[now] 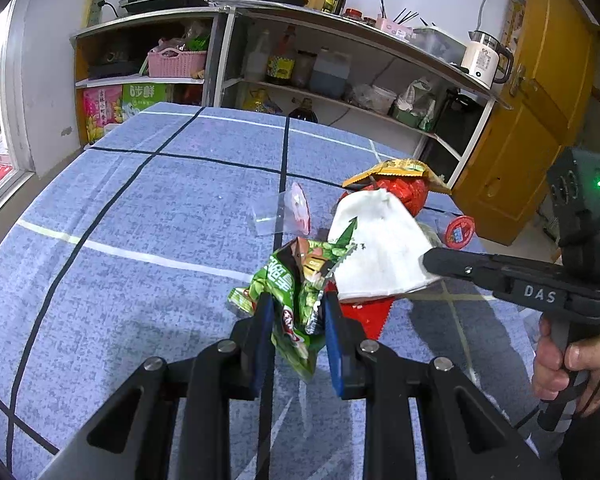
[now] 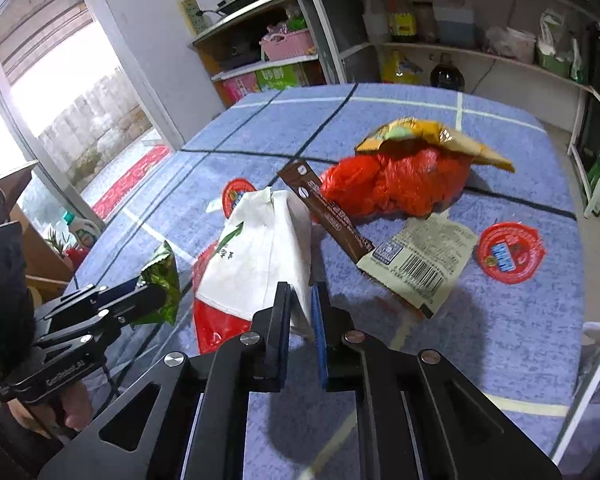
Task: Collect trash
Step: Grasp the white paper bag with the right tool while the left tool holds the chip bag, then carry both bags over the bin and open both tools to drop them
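Left gripper [image 1: 294, 312]: clenched on the crumpled green foil snack wrapper [image 1: 296, 292], which is pinched between its two blue-padded fingers [image 1: 262, 340]; the wrapper sticks up past the fingertips and hangs down between them.
Left gripper from the right wrist view [image 2: 156, 300]: seen at the left edge, the same green wrapper [image 2: 162, 280] standing out of its tips, above the worktop.
Right gripper [image 2: 302, 312]: clenched on the lower edge of the white paper bag with green print [image 2: 256, 252], its fingers nearly together with only the paper between them.
Right gripper from the left wrist view [image 1: 432, 260]: it reaches in from the right and meets the white bag [image 1: 376, 248] at its right edge.
Red plastic wrapper [image 2: 216, 320]: lies under the white bag, just left of the right gripper.
Brown stick sachet [image 2: 324, 208]: lies slantwise, touching the white bag's far side.
Cream label wrapper with barcode [image 2: 424, 256]: lies flat just right of the brown sachet's near end.
Crumpled red plastic bag [image 2: 396, 184]: beyond the sachet, with a yellow snack packet [image 2: 432, 140] lying on top of it.
Round red lids: one [image 2: 508, 254] at the far right, apart from the pile; another [image 2: 238, 194] behind the white bag.
Clear plastic film [image 1: 280, 212]: beyond the left gripper, left of the white bag.
Worktop [image 1: 140, 220]: covered by a blue cloth with dark and pale lines.
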